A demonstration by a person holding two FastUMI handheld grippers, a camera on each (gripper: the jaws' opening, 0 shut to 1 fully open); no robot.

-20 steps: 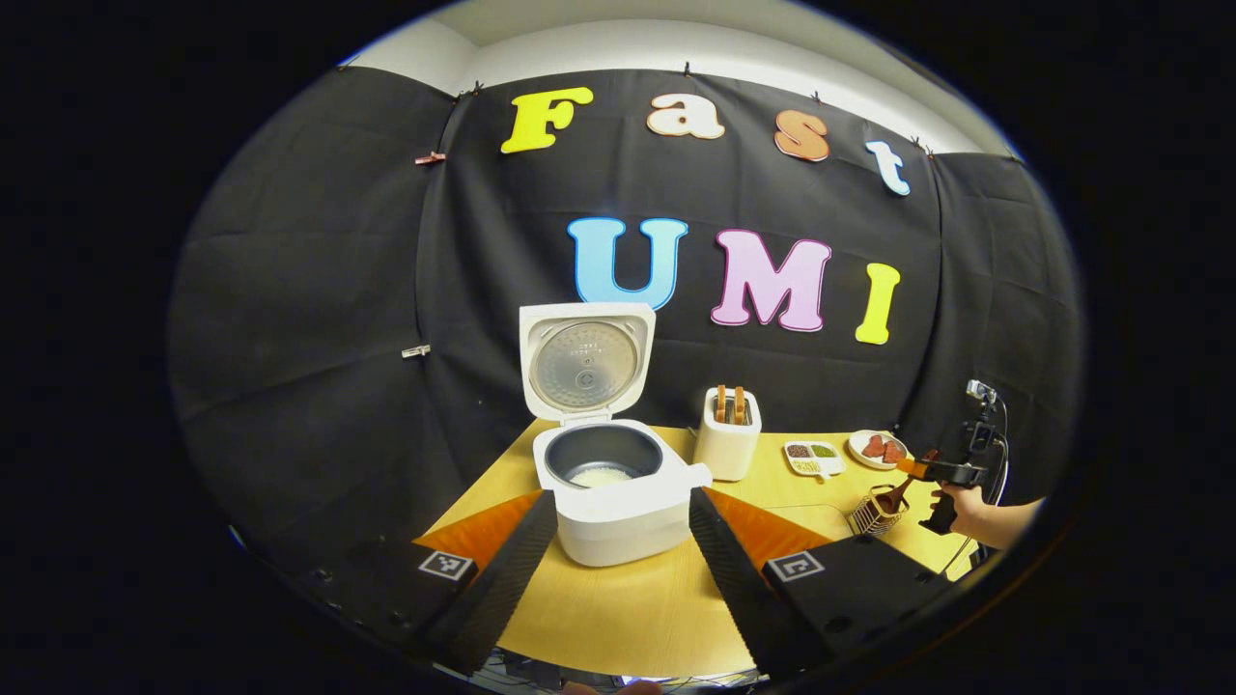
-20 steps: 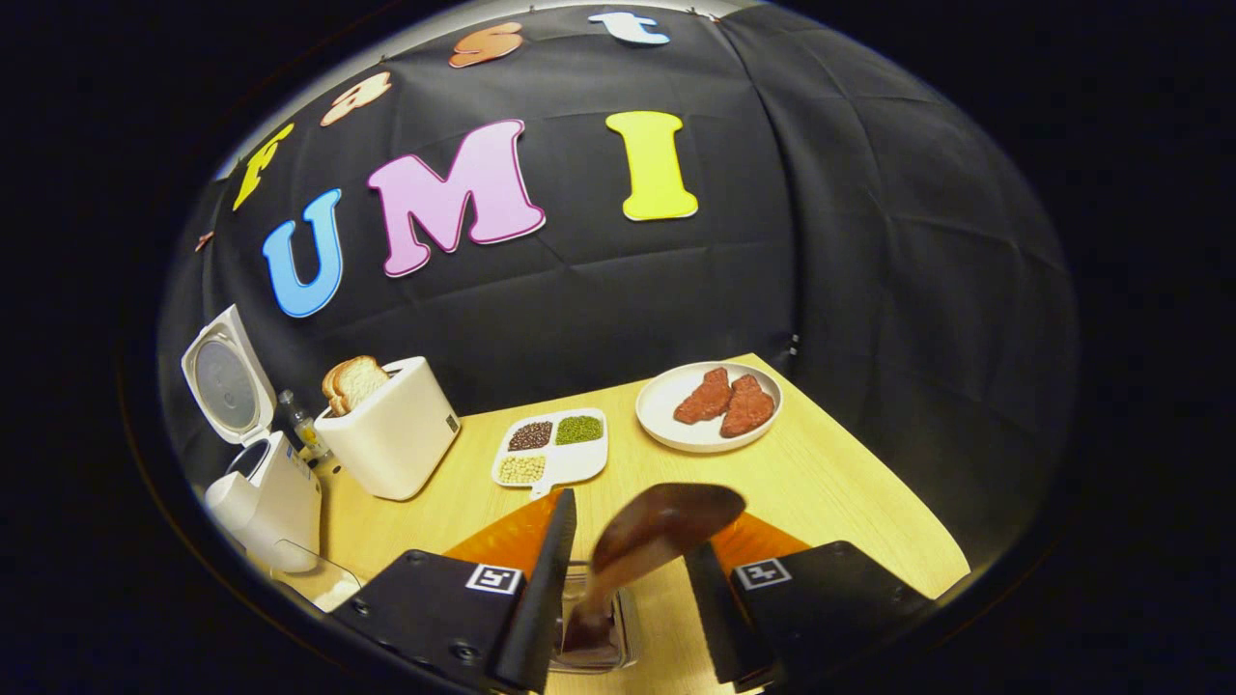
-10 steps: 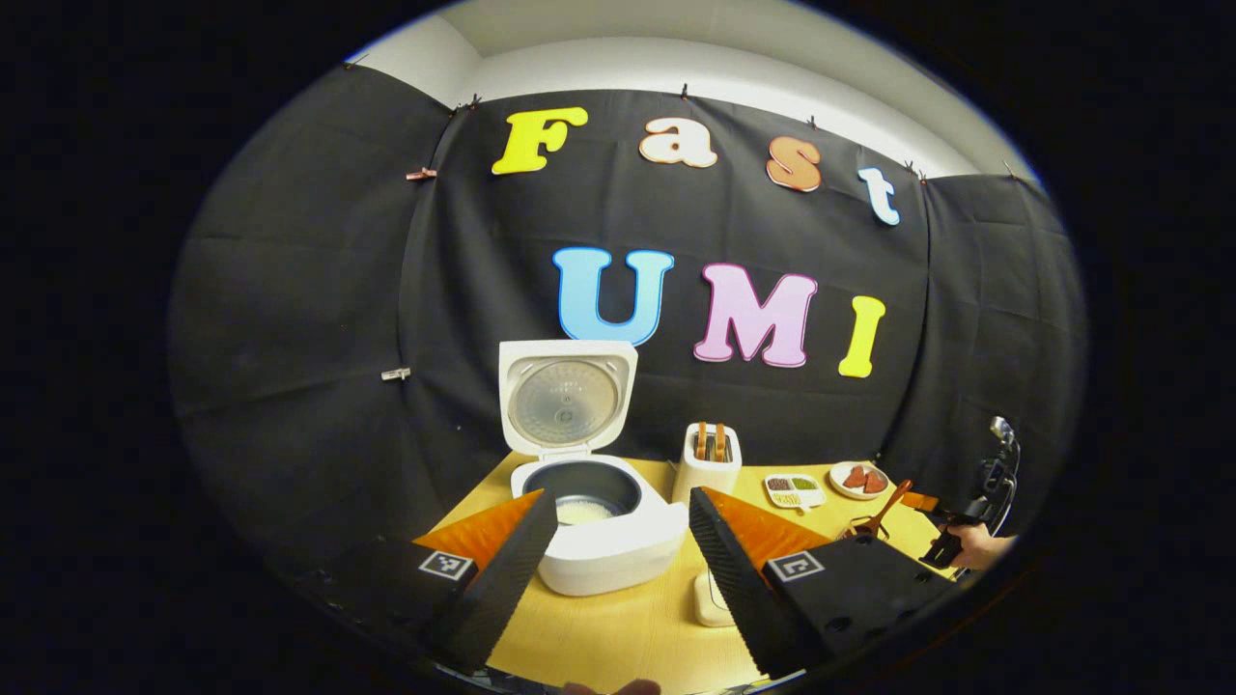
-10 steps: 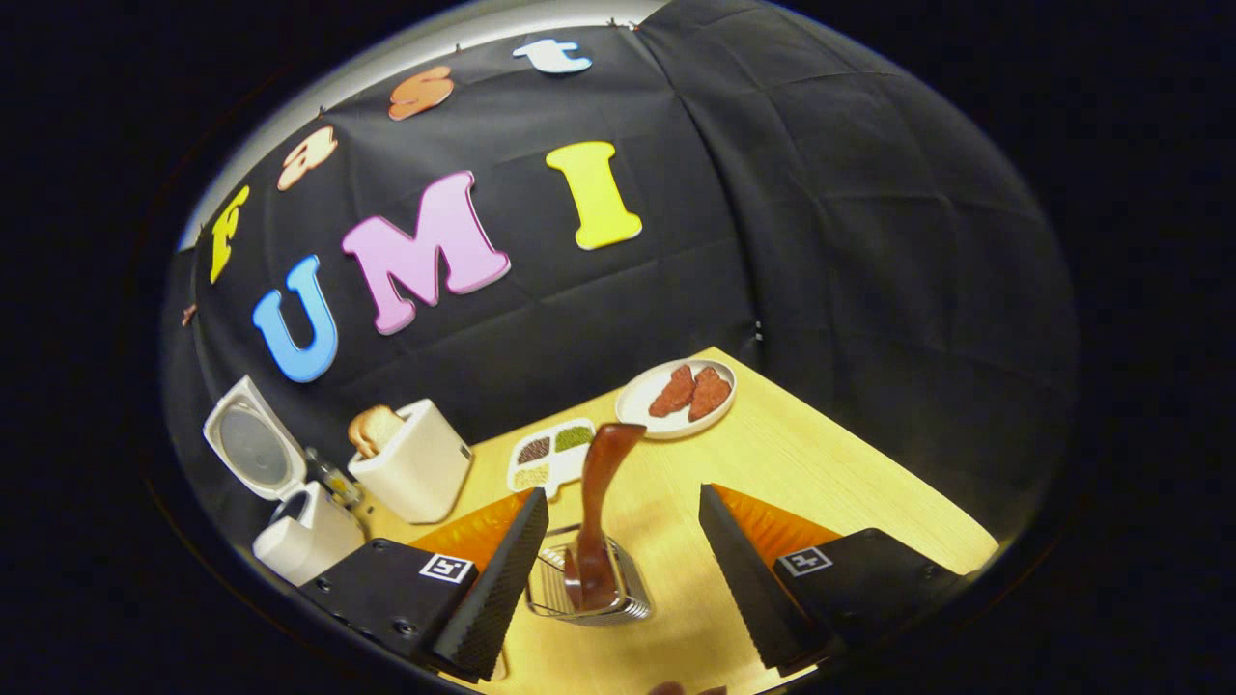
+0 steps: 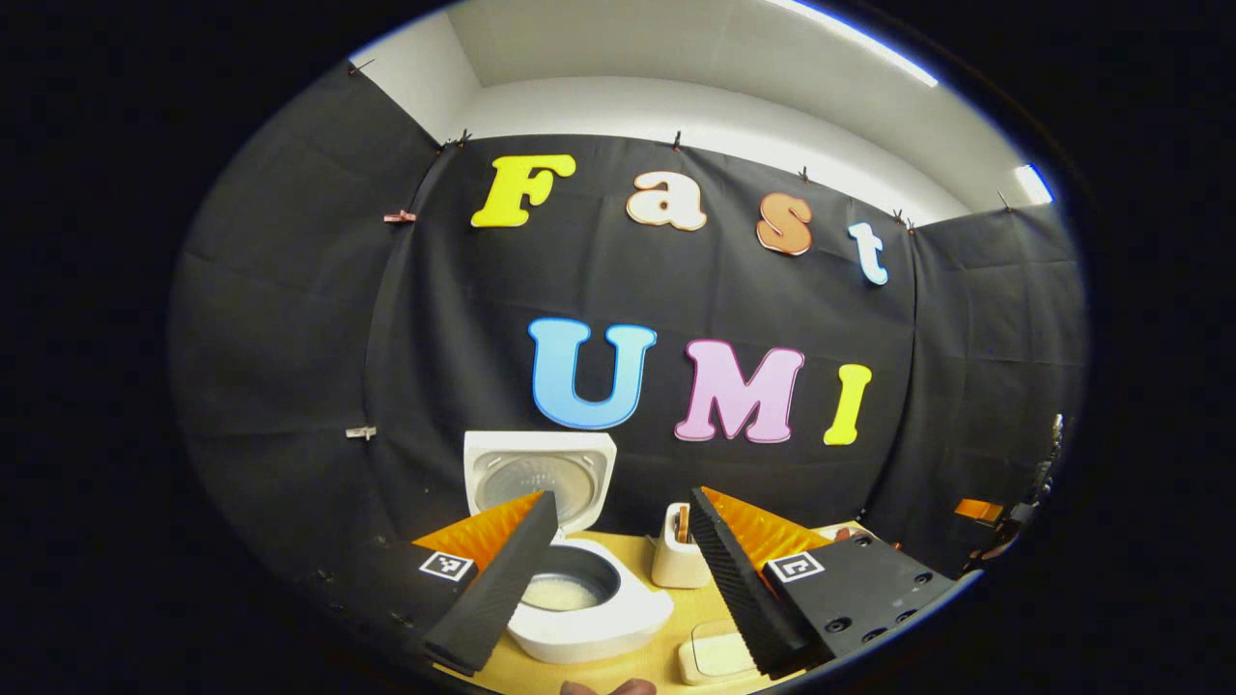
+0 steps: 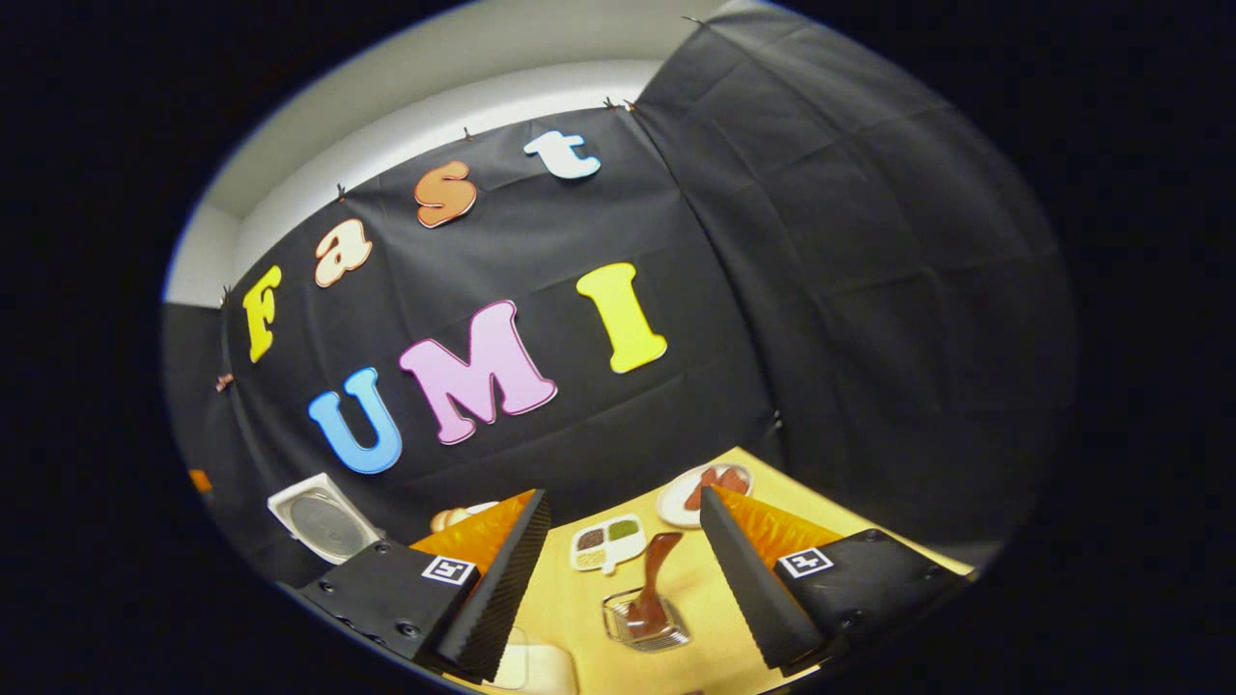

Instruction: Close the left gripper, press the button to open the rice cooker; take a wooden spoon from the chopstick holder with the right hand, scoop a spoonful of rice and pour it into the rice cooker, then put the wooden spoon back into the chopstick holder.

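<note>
Since the wooden spoon [image 6: 654, 579] stands again in the chopstick holder [image 6: 645, 623], handle end down and bowl tilted up toward the wall, my right claw [image 6: 618, 579] has nothing to carry: its fingers are spread wide with the holder in the gap between them, well clear of the spoon. I judge the last step done, so this reads as the end of the task. My left claw [image 5: 618, 569] is also apart and empty, raised over the near edge of the table [image 5: 666, 656] where it blocks nothing. Between its fingers I see the rice cooker [image 5: 589, 618] with its lid [image 5: 538, 475] up against the wall and pale rice in the pot, so the pouring looks finished. The toaster [image 5: 679, 562] sits just beside the cooker, and in the right gripper view the divided dish [image 6: 606, 542] and plate [image 6: 710, 483] lie beyond the holder, untouched
</note>
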